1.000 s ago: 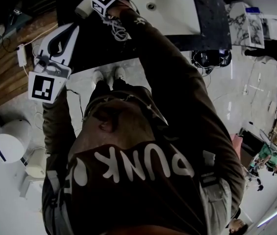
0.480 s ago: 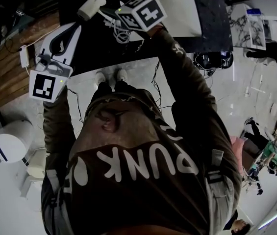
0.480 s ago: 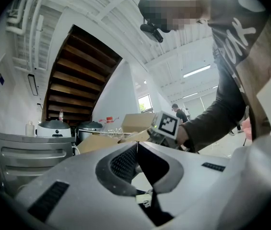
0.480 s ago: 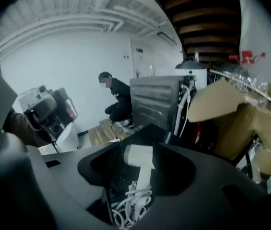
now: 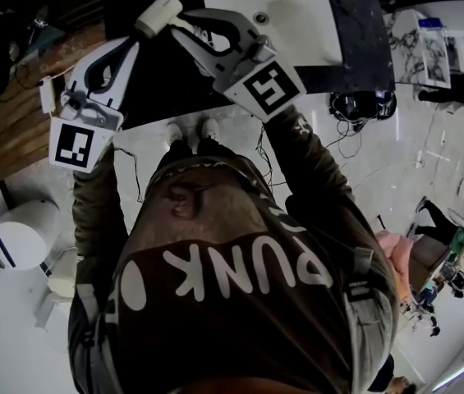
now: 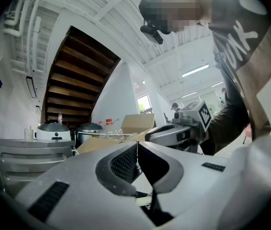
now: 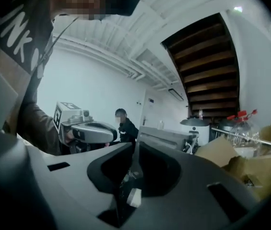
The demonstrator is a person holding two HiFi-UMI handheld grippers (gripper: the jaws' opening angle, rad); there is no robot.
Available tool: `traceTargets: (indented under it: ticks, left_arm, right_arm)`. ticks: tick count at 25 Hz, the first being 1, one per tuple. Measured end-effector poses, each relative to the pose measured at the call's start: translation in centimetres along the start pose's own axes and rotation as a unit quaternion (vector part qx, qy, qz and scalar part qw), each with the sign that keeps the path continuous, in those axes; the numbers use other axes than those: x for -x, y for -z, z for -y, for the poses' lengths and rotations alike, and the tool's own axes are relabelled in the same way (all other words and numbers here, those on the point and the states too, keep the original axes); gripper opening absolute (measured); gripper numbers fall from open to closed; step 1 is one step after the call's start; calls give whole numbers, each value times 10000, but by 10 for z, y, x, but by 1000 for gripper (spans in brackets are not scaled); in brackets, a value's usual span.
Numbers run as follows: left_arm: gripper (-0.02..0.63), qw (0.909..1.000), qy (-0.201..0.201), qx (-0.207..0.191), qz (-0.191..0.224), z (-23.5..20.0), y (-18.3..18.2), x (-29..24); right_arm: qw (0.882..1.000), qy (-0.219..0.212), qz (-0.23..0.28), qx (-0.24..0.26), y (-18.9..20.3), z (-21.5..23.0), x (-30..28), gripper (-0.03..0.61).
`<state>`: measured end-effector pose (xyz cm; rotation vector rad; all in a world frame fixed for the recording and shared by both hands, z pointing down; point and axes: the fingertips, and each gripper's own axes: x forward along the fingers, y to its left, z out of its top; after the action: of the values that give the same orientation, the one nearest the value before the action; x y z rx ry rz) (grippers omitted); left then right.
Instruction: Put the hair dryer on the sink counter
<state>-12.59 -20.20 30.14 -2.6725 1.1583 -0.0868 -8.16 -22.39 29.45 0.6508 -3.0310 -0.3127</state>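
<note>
The white hair dryer (image 5: 157, 13) lies on the dark sink counter (image 5: 166, 89), left of the white basin (image 5: 297, 19). My right gripper (image 5: 177, 33) points at it from just below and to its right. Its jaws are closing with nothing between them, and the tips meet in the right gripper view (image 7: 134, 146). My left gripper (image 5: 123, 49) hovers over the counter's left end, shut and empty, its tips together in the left gripper view (image 6: 136, 146). Each gripper view shows the other gripper across from it.
A white round appliance (image 5: 14, 236) stands on the floor at the lower left. Wooden boards (image 5: 6, 125) and a white power strip (image 5: 48, 93) lie left of the counter. Black cables (image 5: 351, 101) are coiled on the floor below the basin. People stand far right (image 5: 461, 261).
My right gripper has drawn back from the hair dryer toward me and turned, its marker cube now nearer my chest. The dryer stays on the counter. The left gripper has hardly moved.
</note>
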Motion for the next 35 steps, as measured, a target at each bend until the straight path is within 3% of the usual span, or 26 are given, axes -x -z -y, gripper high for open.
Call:
traceTargets:
  ticks: [3, 35]
  left_arm:
    - [6, 10000, 16, -23, -35, 2, 0, 0]
    - [6, 9999, 90, -6, -45, 8, -1, -8]
  right_arm:
    - [9997, 109, 194, 68, -5, -3, 6, 11]
    - [9994, 294, 165, 24, 4, -4, 17, 8]
